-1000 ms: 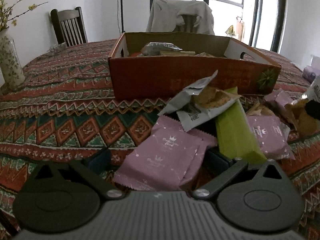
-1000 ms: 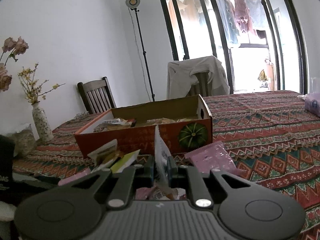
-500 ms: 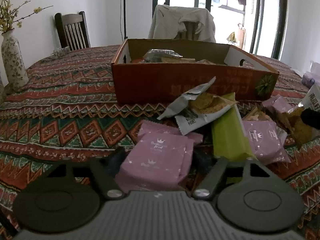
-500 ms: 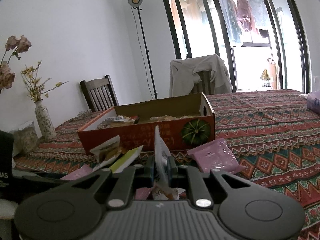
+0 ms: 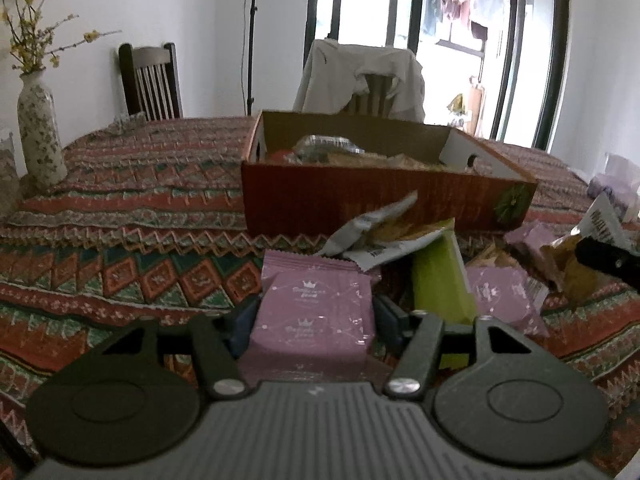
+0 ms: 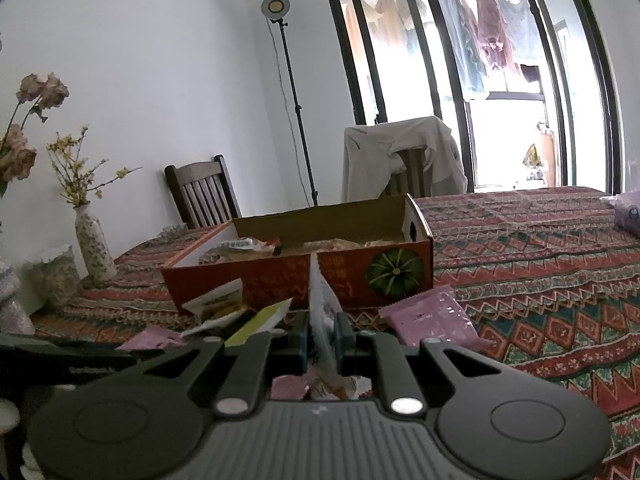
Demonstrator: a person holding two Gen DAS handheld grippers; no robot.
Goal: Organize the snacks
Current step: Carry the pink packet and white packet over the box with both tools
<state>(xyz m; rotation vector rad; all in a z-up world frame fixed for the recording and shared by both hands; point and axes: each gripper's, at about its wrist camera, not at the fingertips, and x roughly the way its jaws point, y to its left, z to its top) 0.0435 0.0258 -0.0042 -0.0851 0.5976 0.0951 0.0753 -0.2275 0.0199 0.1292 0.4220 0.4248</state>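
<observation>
Left hand-held gripper (image 5: 314,316) grips pink packet (image 5: 314,320); right hand-held gripper (image 6: 321,338) pinches white packet (image 6: 322,308).

pink snack packets (image 5: 314,316), orange box (image 5: 384,196) seemingly part-filled

The left tool (image 5: 314,320) sits low and level, its fingers (image 5: 242,326) spread wide and pressing either side of a pink packet (image 5: 314,316). The right tool (image 6: 322,338) is level too, its fingers (image 6: 300,340) drawn close together, pinching a thin white wrapper (image 6: 322,308) that stands upright between them.
</observation>
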